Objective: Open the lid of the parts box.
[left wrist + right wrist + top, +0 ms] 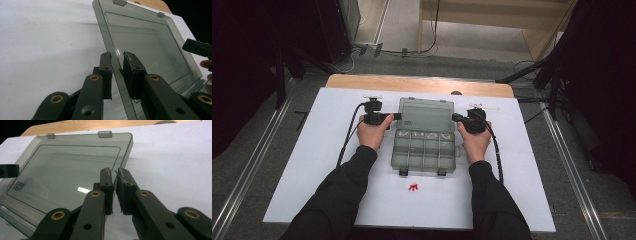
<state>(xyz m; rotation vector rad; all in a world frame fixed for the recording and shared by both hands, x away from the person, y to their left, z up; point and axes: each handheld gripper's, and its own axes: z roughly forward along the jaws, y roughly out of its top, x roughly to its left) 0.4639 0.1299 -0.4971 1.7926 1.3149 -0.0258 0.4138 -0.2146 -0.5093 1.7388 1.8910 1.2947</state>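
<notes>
Smoky grey plastic makes up the compartment box (424, 145) that lies on the white sheet (322, 165) covering the tabletop, its lid (426, 116) swung up and back on the far side of the tray. Between the jaws of the left gripper (117, 58) runs the lid's left edge: the two black pads stand on either side of the thin wall, closed in almost to its thickness, though whether they press on it cannot be told for sure. The right gripper (113, 173) meets the opposite edge of the lid, its jaws drawn nearly together around the rim, with only a narrow slit between the worn pads. In the high view the left hand (373, 132) and right hand (475, 142) sit just beside the box, one on each side, with black sleeves reaching back toward the near edge. Well behind both sets of jaws, near the person, a small red mark (413, 188) lies on the sheet.
</notes>
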